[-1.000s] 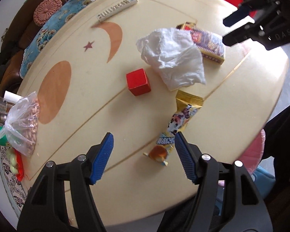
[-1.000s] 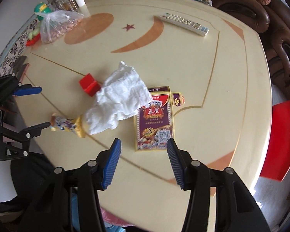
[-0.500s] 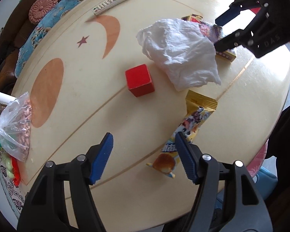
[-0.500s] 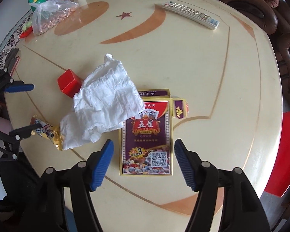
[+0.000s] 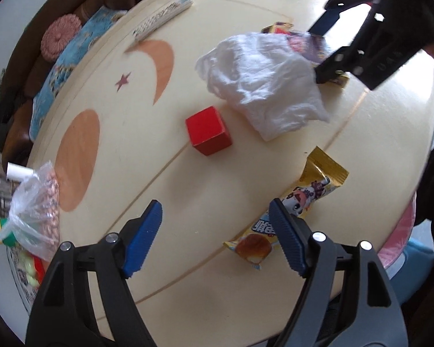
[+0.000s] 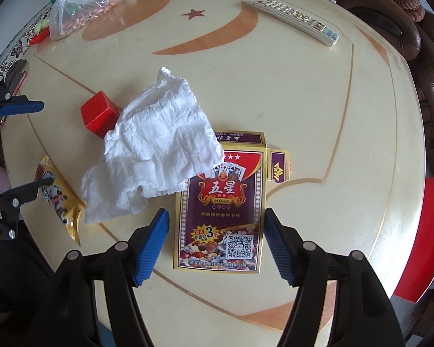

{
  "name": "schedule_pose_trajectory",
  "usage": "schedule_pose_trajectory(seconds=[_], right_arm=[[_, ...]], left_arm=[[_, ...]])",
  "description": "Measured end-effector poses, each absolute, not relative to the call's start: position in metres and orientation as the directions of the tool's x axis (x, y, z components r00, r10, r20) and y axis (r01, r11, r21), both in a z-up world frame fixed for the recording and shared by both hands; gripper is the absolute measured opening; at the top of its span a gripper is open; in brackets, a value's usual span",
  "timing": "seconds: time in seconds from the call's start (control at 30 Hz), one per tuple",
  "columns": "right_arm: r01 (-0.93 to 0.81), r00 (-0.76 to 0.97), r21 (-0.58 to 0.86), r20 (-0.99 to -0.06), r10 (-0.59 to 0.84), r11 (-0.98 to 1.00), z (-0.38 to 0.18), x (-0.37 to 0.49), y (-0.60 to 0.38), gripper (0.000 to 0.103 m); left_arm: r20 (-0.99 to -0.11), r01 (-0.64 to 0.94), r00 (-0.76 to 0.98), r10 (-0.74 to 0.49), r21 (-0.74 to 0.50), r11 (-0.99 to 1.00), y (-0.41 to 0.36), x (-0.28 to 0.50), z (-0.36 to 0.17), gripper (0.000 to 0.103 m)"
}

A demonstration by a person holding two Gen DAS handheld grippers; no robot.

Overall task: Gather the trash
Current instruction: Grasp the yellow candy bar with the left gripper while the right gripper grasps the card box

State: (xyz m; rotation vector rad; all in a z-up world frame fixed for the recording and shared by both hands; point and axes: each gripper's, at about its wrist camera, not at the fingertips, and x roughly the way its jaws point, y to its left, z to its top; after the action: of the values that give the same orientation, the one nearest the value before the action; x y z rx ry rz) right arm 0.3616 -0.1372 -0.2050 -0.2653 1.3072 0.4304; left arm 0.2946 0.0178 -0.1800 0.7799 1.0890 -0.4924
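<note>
Right wrist view: your right gripper (image 6: pixel 217 243) hangs over the flattened purple poker-card box (image 6: pixel 220 211) on the cream round table (image 6: pixel 332 144), jaws parted wide on either side of it, gripping nothing. The crumpled white tissue (image 6: pixel 156 150) overlaps the box's far corner. Your left gripper (image 5: pixel 215 238) is opening, empty, with the gold snack wrapper (image 5: pixel 292 208) beside its right-hand finger. This looks like the approach step. Next, lower each gripper and close on 1 item.
</note>
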Motion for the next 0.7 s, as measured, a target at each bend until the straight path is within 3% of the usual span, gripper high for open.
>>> schedule_pose_trajectory(seconds=[0.27, 0.47, 0.7], right_arm=[[-0.441, 0.19, 0.076, -0.966, 0.176, 0.894, -0.209, 0.365, -0.141, 0.065], [-0.451, 0.189, 0.074, -0.966, 0.177, 0.889, -0.21, 0.366, -0.142, 0.065], [-0.476, 0.219, 0.013, -0.967, 0.133, 0.879, -0.212, 0.363, -0.132, 0.066]], left_arm=[[-0.937, 0.81, 0.329, -0.117, 0.217, 0.545, 0.021, 0.281, -0.173, 0.076], [-0.963, 0.873, 0.255, -0.092, 0.188, 0.449, 0.009, 0.273, -0.194, 0.076], [-0.968, 0.854, 0.234, -0.089, 0.161, 0.495, 0.002, 0.286, -0.208, 0.079]])
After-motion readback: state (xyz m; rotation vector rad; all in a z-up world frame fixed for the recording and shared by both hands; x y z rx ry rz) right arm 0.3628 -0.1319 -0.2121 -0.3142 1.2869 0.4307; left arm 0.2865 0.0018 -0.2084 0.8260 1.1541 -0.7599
